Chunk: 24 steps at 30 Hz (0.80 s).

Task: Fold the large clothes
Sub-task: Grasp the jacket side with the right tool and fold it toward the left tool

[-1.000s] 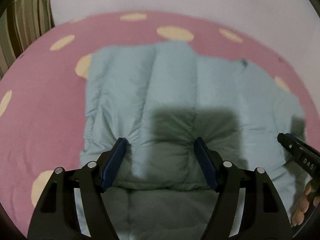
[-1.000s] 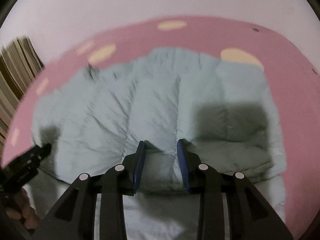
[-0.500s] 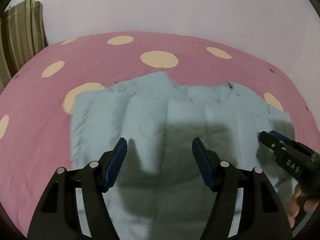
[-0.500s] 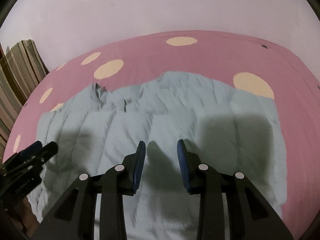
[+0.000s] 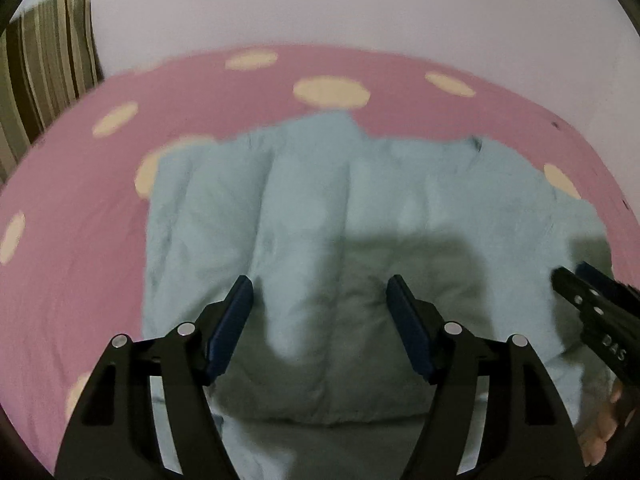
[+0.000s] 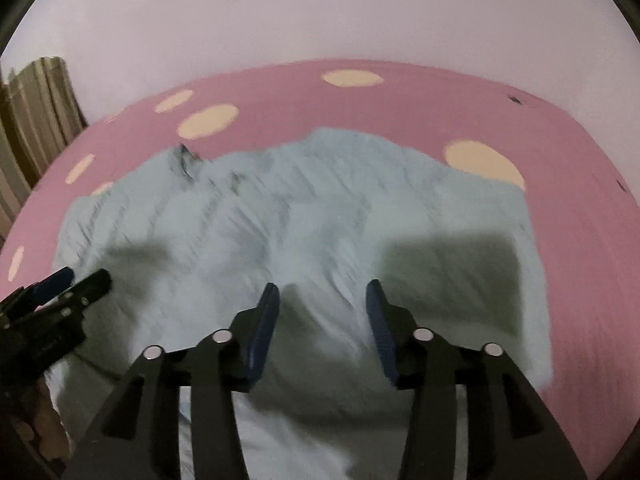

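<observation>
A light blue quilted jacket (image 5: 304, 208) lies spread on a pink sheet with cream dots (image 5: 224, 92); it also shows in the right wrist view (image 6: 320, 216). Its near part is folded over, with a fold edge under my grippers. My left gripper (image 5: 320, 292) is open and empty just above the jacket's near left part. My right gripper (image 6: 323, 300) is open and empty above the near right part. The right gripper also shows at the right edge of the left wrist view (image 5: 592, 300), the left gripper at the left edge of the right wrist view (image 6: 60, 292).
The pink dotted sheet (image 6: 440, 96) surrounds the jacket on all sides. A plain pale wall (image 5: 320, 0) stands behind the bed. A striped curtain (image 5: 44, 60) hangs at the far left.
Both grippers rose and pulled back from the jacket, then dipped closer again. The right gripper's jaws have opened wider. The jacket has stayed in place.
</observation>
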{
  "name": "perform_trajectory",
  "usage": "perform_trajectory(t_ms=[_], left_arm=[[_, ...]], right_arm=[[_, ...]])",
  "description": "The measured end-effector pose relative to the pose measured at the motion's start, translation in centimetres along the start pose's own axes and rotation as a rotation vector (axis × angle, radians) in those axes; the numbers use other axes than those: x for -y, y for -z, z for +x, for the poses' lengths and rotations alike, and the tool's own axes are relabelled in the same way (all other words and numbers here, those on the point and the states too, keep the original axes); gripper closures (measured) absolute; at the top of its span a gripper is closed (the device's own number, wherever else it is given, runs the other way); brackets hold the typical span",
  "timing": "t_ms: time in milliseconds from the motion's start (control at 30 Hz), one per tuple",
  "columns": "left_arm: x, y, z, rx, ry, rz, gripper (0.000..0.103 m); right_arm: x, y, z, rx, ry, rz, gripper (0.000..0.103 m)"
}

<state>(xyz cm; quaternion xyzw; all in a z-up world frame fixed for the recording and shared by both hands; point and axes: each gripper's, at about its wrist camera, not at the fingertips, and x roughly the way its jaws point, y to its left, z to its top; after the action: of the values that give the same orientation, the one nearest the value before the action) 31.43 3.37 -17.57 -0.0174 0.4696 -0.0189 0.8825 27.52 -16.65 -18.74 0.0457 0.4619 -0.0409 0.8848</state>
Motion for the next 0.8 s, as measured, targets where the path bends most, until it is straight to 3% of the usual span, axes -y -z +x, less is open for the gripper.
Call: perform_trajectory(t_ms=[33,133,300,500,667,800], left_arm=[[0.1,0.4,1.4,-0.04,0.007,0.013,0.031],[0.4,0.2,2.2,-0.04,0.002,0.047,0.029],[-1.4,1.0,-1.7,-0.004,0.064,-0.011,0.029],[-6.6,7.0,-7.5,0.049,0.027,-0.056,0.028],[-11.0,13.3,-9.7,-0.035,-0.001,-0.129,0.028],[-12.4,16.9,-10.9,-0.077,0.06,-0.183,0.028]], right_arm=[[0.2,0.3,0.7,-0.026,0.005,0.004,0.054],[0.5,1.2,2.6,-0.06,-0.017,-0.001,0.054],[2.4,1.3,-1.1,-0.012,-0.087,0.056,0.054],[7.6,5.7,-7.4,0.037,-0.047,0.074,0.042],[12.4,10.8,-9.6,-0.015,-0.014,0.137,0.041],[15.0,14.5,-10.5,-0.058,-0.015,0.174,0.041]])
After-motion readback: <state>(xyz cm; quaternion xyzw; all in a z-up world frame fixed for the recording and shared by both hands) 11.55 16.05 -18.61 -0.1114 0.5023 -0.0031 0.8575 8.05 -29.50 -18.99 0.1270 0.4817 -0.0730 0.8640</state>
